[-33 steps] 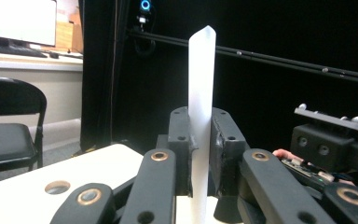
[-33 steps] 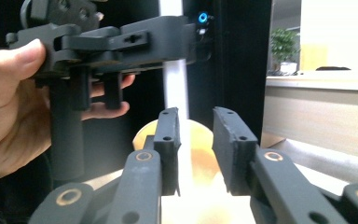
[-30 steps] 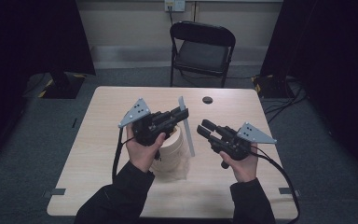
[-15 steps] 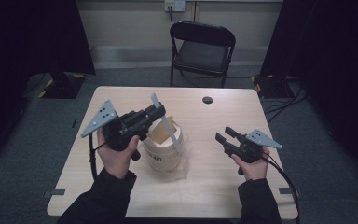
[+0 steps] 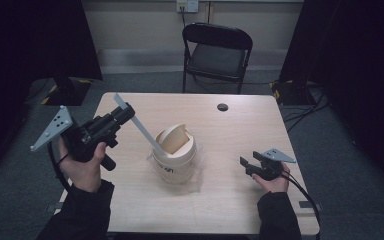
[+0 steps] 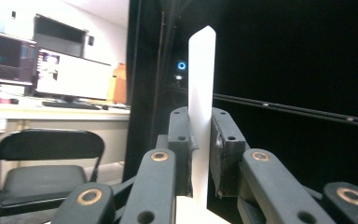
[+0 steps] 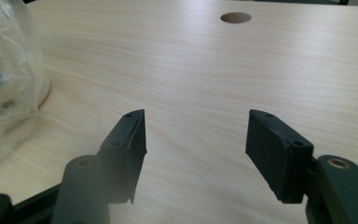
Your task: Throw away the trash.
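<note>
Nearest in the high view are the person's two dark sleeves, rising from the bottom edge onto the desk (image 5: 230,125). The right gripper (image 5: 246,165) lies low at the desk's right side, held in the right hand (image 5: 272,182), well apart from the tub (image 5: 176,152). The right gripper view shows what the high view cannot: its jaws stand wide apart with nothing between them, just bare wood grain beneath, the round cable hole (image 7: 235,17) far ahead, and at the left edge a crinkled clear bag (image 7: 4,60).

The left gripper (image 5: 122,115) is lifted off the desk at the left, in the left hand (image 5: 82,165), tilted up toward the far side. Its jaws are closed on a long white strip (image 5: 137,125) — in the high view the strip slants down from the jaws to the tub's rim, its lower end at the tub's near-left edge. The left gripper view shows the strip (image 6: 200,107) pinched upright between the jaws, its pointed tip against a dark curtain, with monitors (image 6: 72,74) on a counter at the left.

The tub is cream-coloured, mid-desk, sitting on clear plastic; a tan curved flap shows inside its mouth — what else it holds I cannot tell.

Beyond the desk stands a black folding chair (image 5: 219,55).
</note>
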